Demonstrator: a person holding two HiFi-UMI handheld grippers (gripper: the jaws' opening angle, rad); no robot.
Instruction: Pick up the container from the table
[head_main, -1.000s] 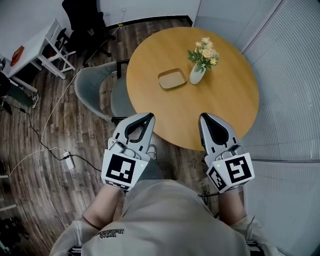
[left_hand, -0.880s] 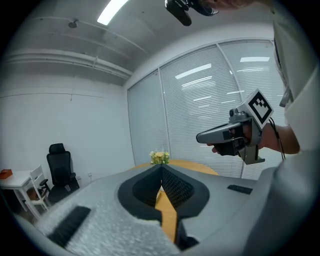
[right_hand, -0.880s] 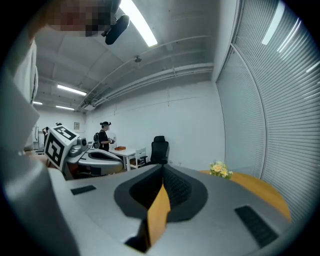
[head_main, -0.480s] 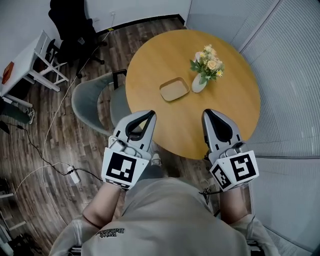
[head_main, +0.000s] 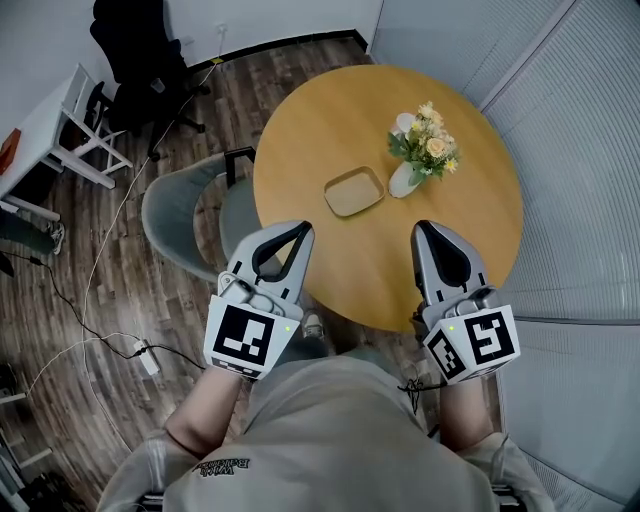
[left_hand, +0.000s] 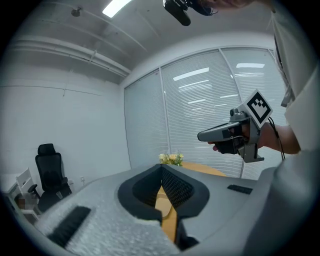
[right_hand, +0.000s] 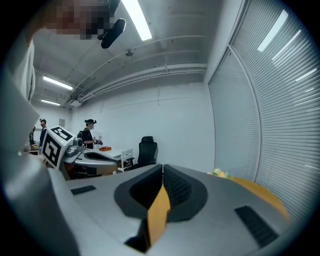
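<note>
Stepped in a bit closer since a second ago, so we're still on the approach. Left tool (head_main: 300, 232) and right tool (head_main: 424, 230) are both pressed together and empty, hovering near-side of the white flower vase (head_main: 405, 180). The shallow tan rounded container (head_main: 354, 191) sits just left of that vase on the round wooden tabletop (head_main: 300, 140). Next up I'd say spread a tool and reach in. Bare room this side of the vase, but it's a tight fit beside it.

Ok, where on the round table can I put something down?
The far half of the table, behind the container and flower vase, is bare. So is the near strip from the container to the left gripper and right gripper. Crowded: container and vase sit close together.
</note>
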